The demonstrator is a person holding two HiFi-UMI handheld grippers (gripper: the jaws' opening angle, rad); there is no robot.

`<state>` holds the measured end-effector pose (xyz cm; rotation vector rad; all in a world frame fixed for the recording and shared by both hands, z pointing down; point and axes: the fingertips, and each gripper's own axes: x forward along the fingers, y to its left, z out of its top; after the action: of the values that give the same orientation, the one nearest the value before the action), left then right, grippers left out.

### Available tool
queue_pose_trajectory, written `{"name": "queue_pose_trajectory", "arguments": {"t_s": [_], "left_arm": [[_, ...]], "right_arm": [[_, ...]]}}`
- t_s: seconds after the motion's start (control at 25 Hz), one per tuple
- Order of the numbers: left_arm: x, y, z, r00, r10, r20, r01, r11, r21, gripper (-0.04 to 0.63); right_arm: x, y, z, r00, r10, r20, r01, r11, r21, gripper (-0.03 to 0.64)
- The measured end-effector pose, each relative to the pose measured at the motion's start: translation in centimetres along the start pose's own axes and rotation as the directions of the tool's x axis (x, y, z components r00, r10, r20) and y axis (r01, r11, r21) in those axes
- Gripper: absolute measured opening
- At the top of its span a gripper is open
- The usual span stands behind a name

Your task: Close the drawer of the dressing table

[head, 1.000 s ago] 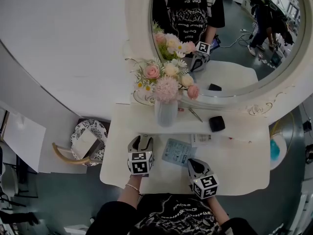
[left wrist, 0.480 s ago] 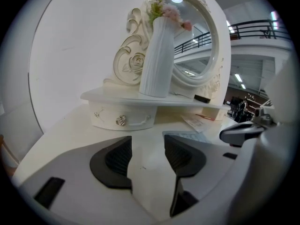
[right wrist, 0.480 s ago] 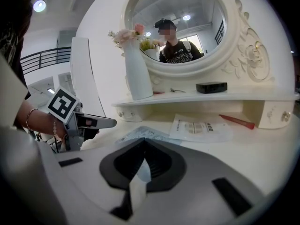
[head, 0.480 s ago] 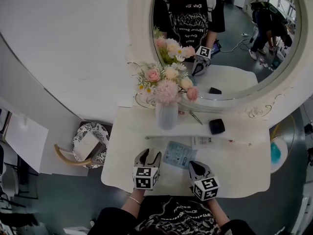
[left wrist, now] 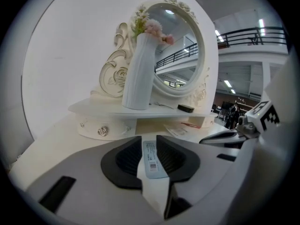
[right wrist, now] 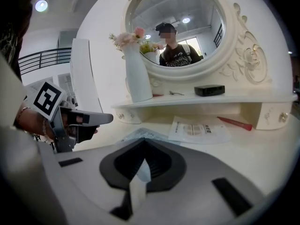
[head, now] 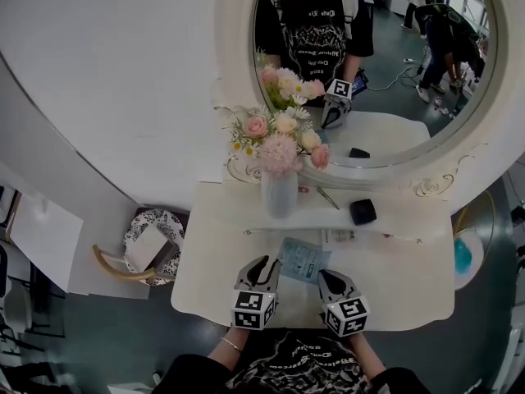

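Since a second ago the left gripper [head: 261,263] has come away from the raised shelf [head: 394,222] and crossed the white dressing table [head: 410,290] toward its near edge, so it now sits just beside the right gripper [head: 328,277]. Its jaws have just been narrowing and stand partly apart, gripping nothing. Through the gap I see the pale blue flat packet with a barcode label [head: 300,258] lying on the tabletop ahead. The right gripper has kept its place, jaw tips pinched together and empty. The small white drawer with a crystal knob [left wrist: 104,130] sits under the left end of the shelf. Its front looks pushed in flush, though I cannot be certain at this angle. On the shelf stand a white ribbed vase [head: 279,194] of pink and cream flowers [head: 279,142] and a black square compact [head: 363,211], before the oval mirror [head: 394,80].
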<state>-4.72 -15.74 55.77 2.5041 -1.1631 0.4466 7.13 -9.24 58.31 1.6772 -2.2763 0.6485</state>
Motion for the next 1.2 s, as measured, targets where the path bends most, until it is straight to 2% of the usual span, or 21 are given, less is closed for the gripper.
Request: {"name": "queue_pose_trajectory", "arguments": {"t_s": [0.12, 0.32, 0.56, 1.2], "left_arm": [[-0.3, -0.7, -0.5, 1.0, -0.021, -0.006, 0.021, 1.0, 0.007, 0.034], [-0.5, -3.3, -0.9, 0.992, -0.126, -0.018, 0.126, 0.992, 0.019, 0.015], [-0.4, -6.6, -2.1, 0.975, -0.214, -0.068, 0.22, 0.969, 0.112, 0.015], [-0.5, -7.4, -2.8, 0.965, -0.249, -0.088, 0.259, 0.958, 0.126, 0.015]], "right_arm": [[-0.1, 0.2, 0.1, 1.0, 0.001, 0.003, -0.001, 1.0, -0.011, 0.009], [0.1, 0.3, -0.2, 1.0, 0.012, -0.014, -0.013, 1.0, -0.021, 0.009], [0.2, 0.5, -0.2, 1.0, 0.01, -0.027, -0.011, 0.999, -0.046, 0.008], [0.3, 0.7, -0.5, 0.999, 0.018, -0.041, -0.02, 0.998, -0.054, 0.008]]}}
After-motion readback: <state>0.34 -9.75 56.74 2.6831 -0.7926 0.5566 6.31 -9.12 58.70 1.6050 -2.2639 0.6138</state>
